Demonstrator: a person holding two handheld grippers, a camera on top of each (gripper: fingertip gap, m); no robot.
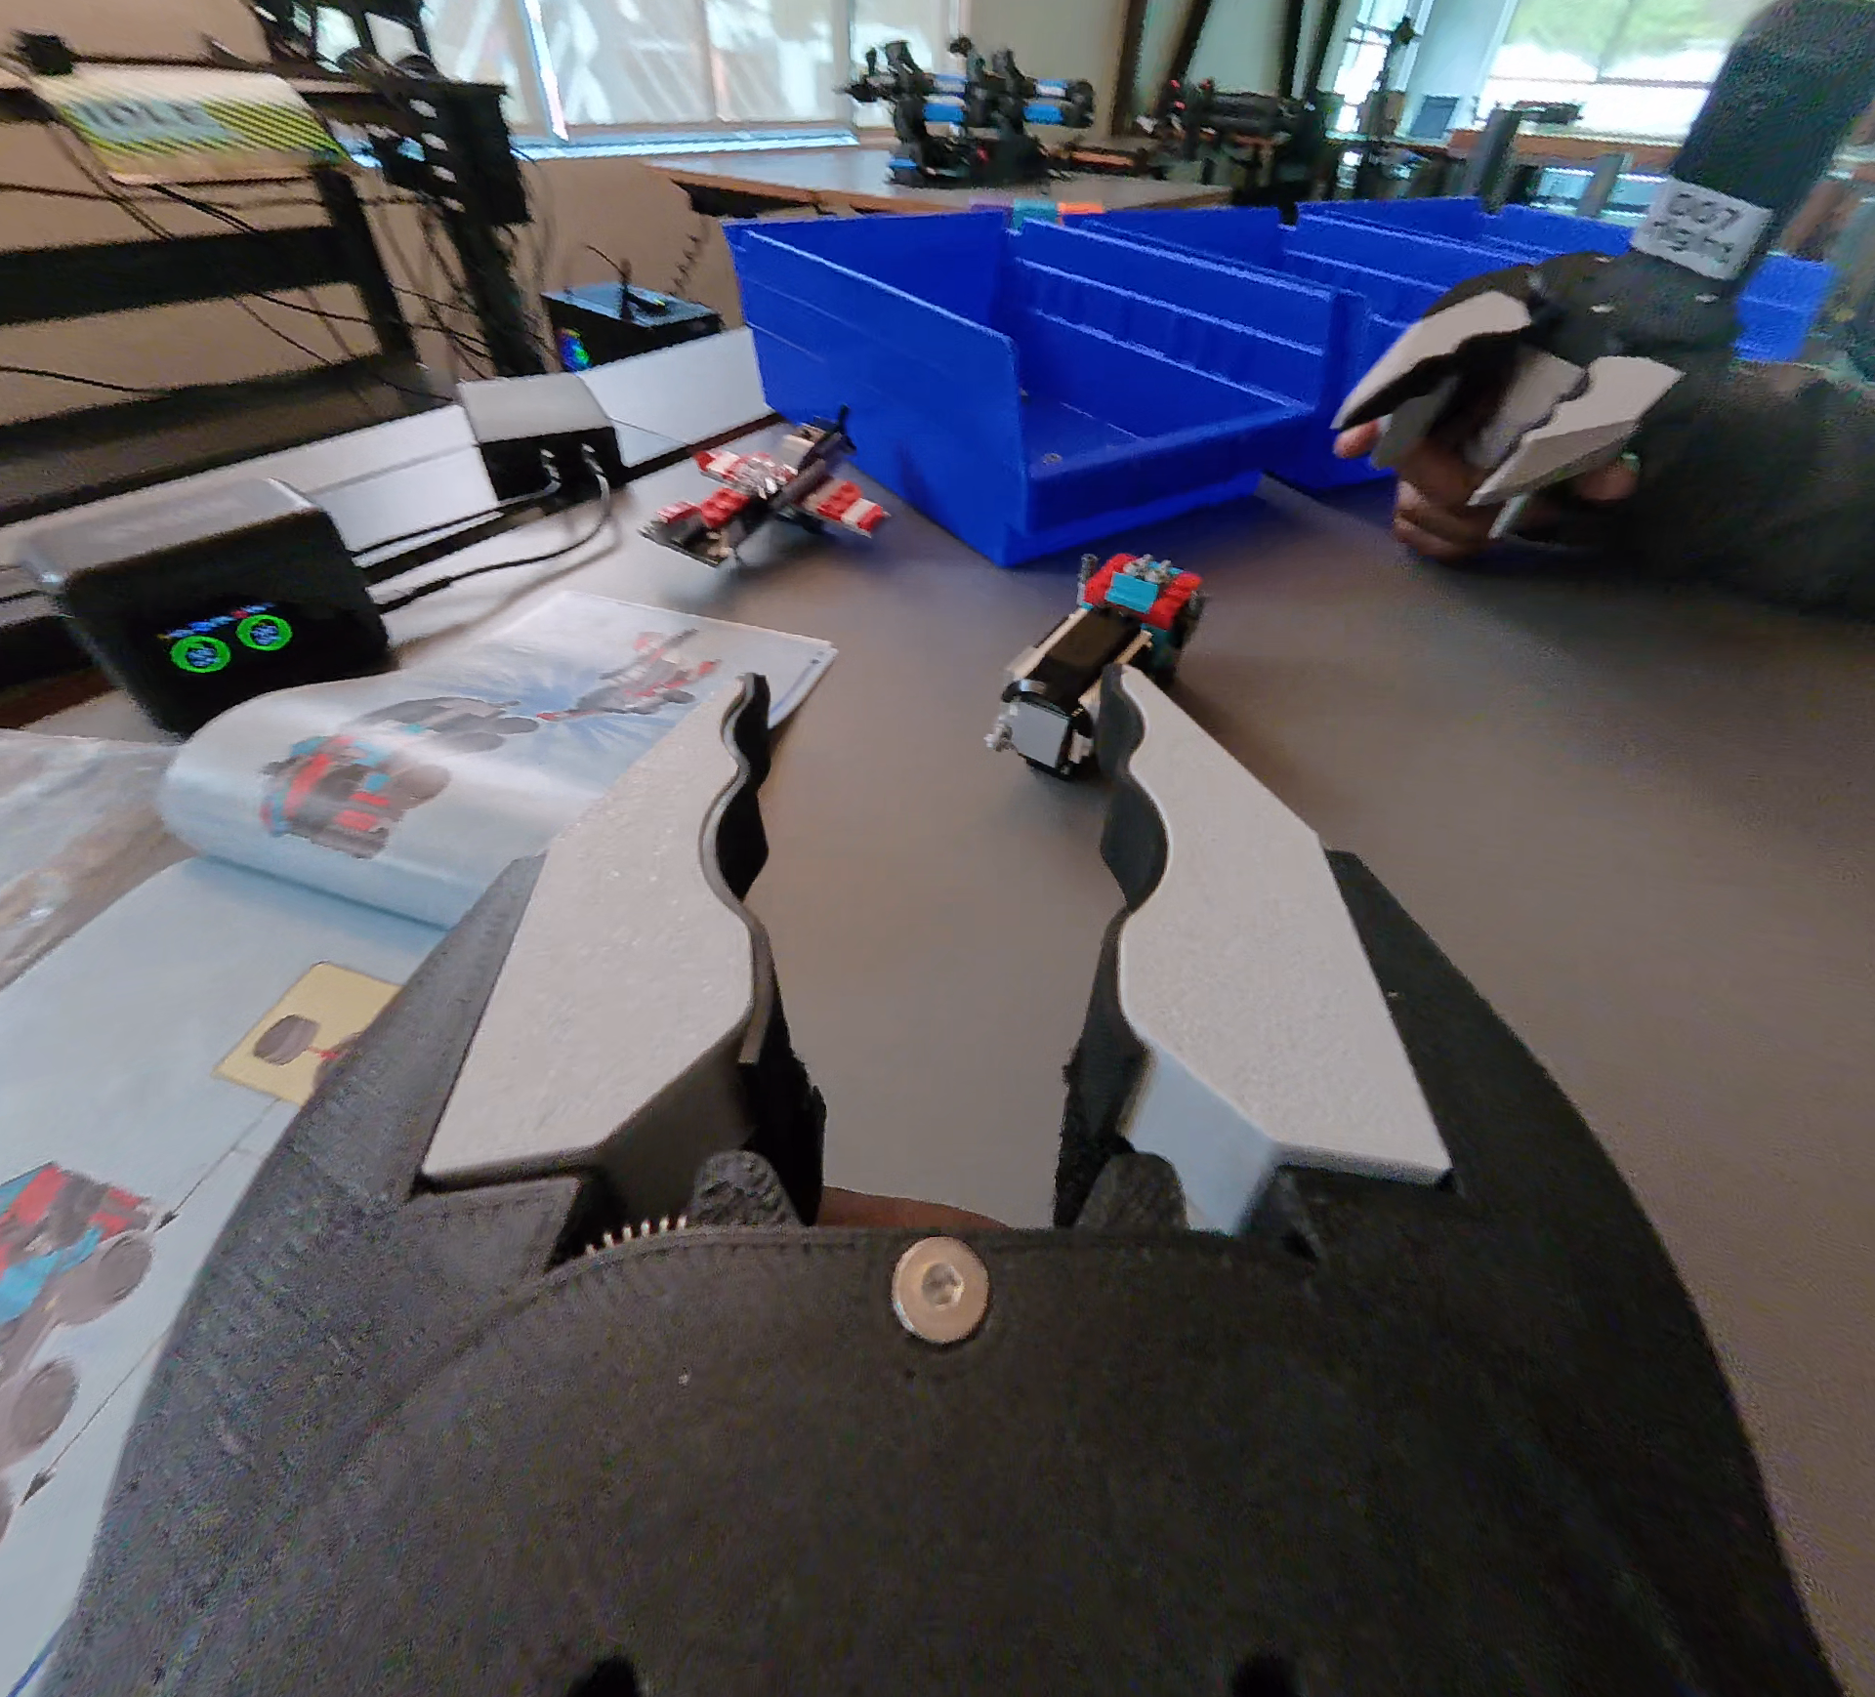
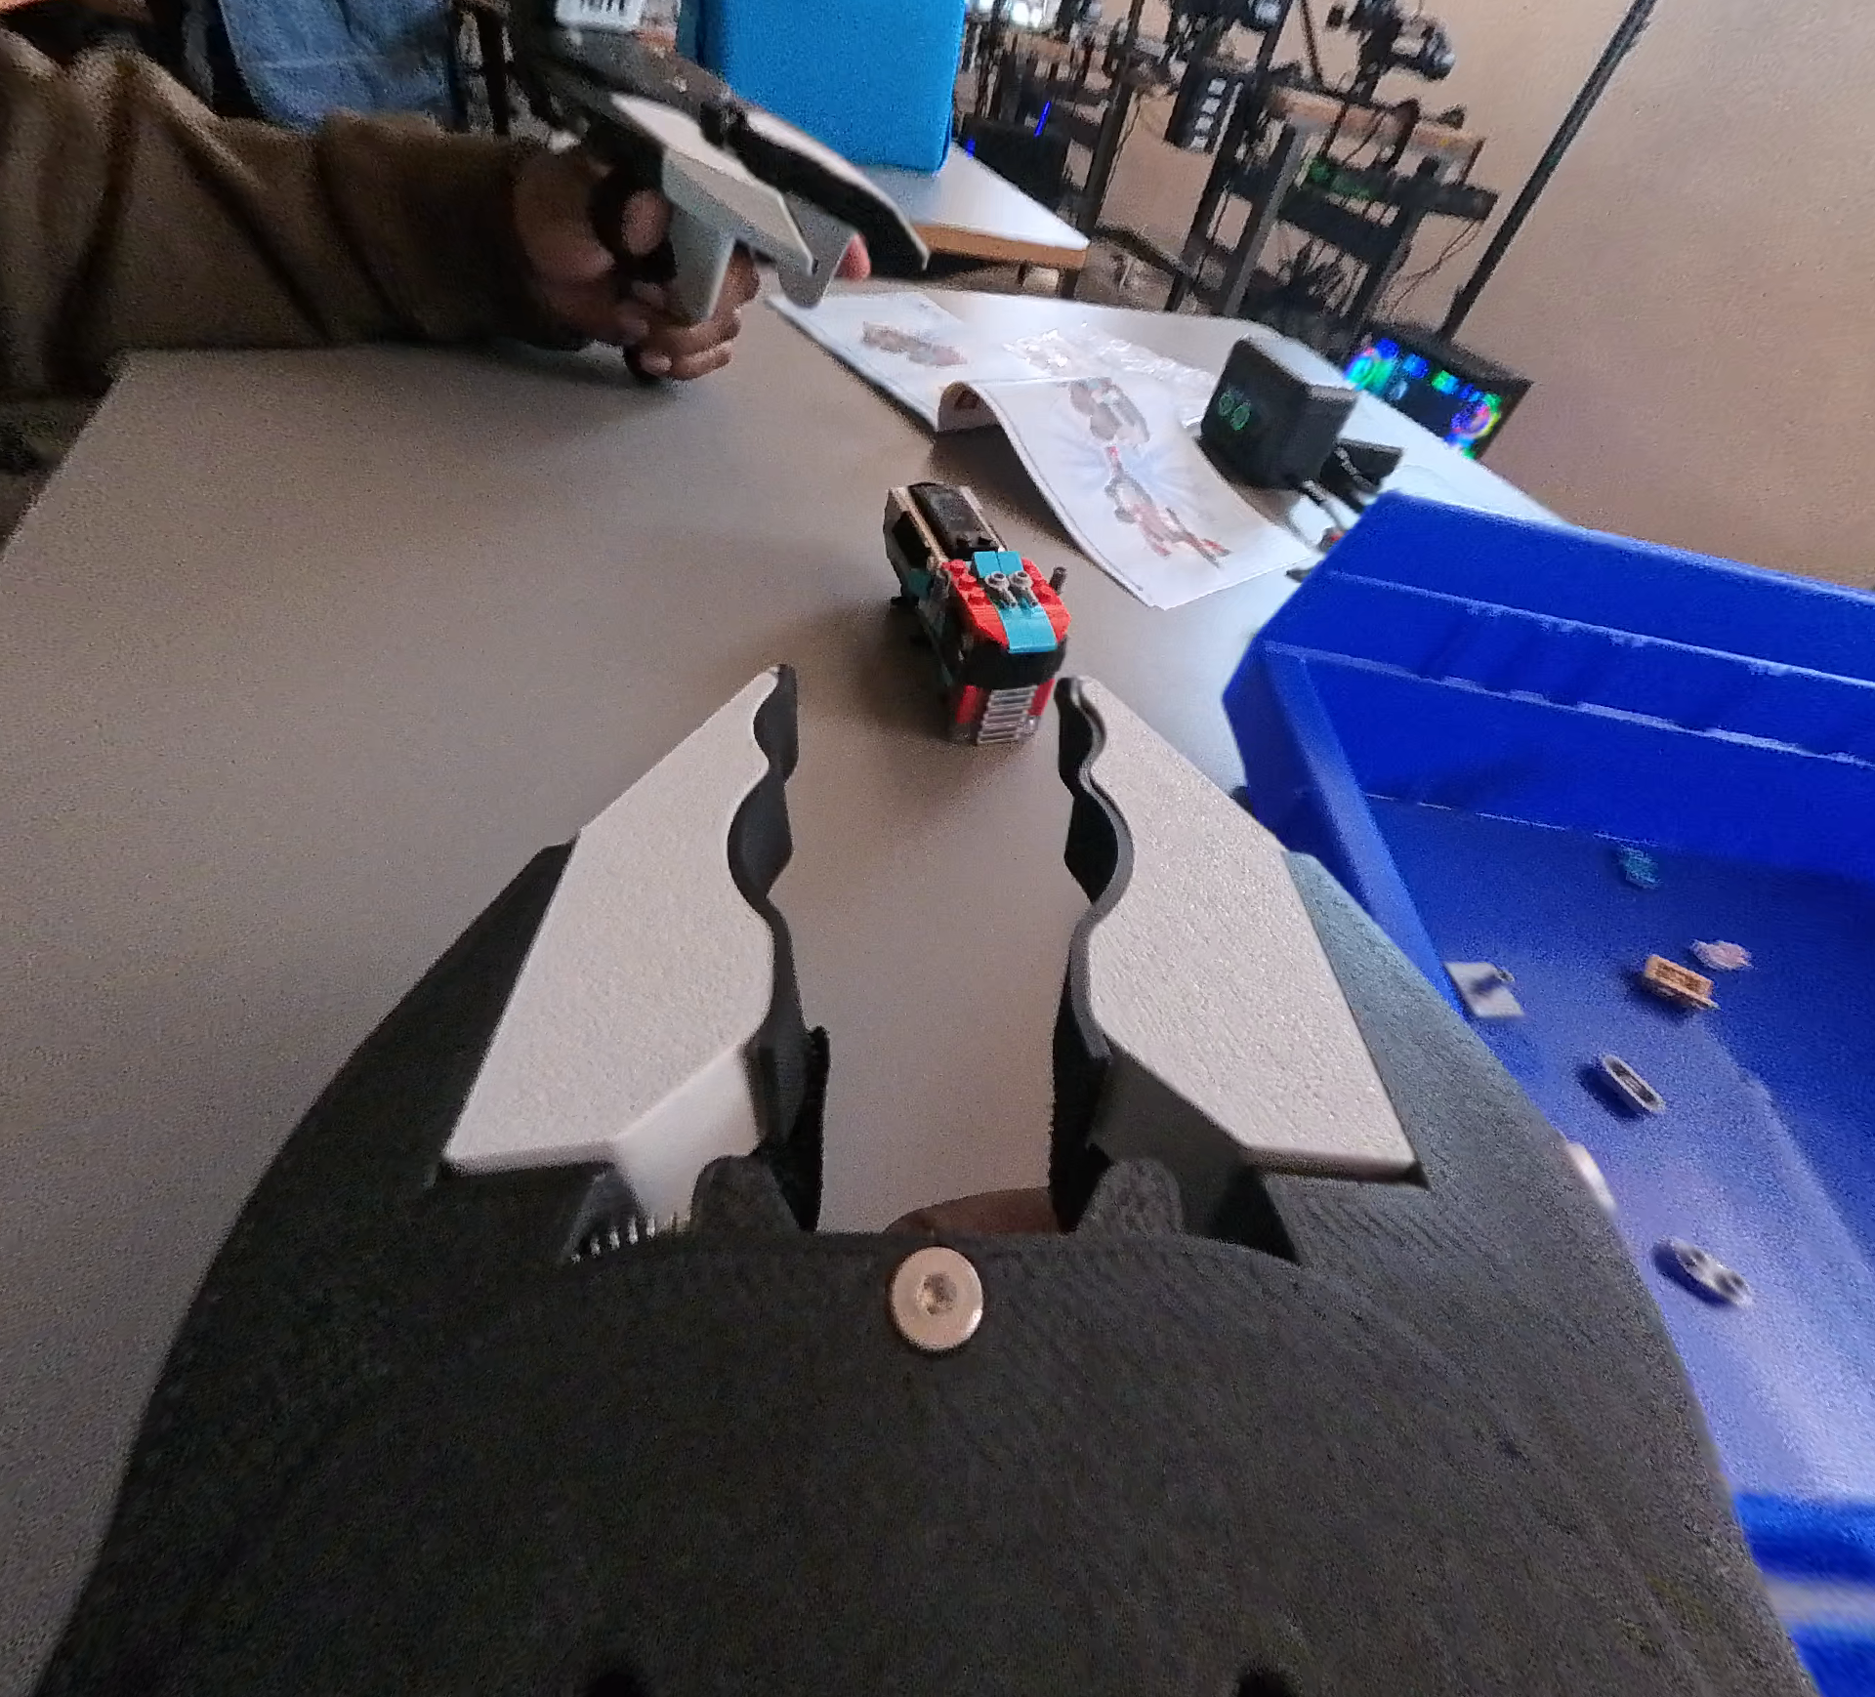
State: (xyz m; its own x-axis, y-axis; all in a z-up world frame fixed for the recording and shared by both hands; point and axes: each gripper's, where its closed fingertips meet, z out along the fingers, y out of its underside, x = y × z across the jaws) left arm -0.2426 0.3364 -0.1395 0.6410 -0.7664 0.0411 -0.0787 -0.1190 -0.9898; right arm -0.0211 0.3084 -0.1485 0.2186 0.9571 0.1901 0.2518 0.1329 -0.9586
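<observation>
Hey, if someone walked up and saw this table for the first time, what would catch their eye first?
Probably the small red, teal and black brick-built truck, standing alone mid-table on the grey tabletop, with the left gripper and right gripper both open, empty and pointed at it from opposite ends. Next, the bright blue bins along the table's far side, a red-and-white brick plane beside them, and the open instruction booklet.

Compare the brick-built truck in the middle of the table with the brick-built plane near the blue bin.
The truck is compact and boxy, red, turquoise and black; the plane is flat and spread out, with red-and-white striped wings. The truck stands alone just past the open left gripper; the plane sits farther off, beside the blue bin. Both are toy-brick models resting on the grey table, ungrasped.
</observation>
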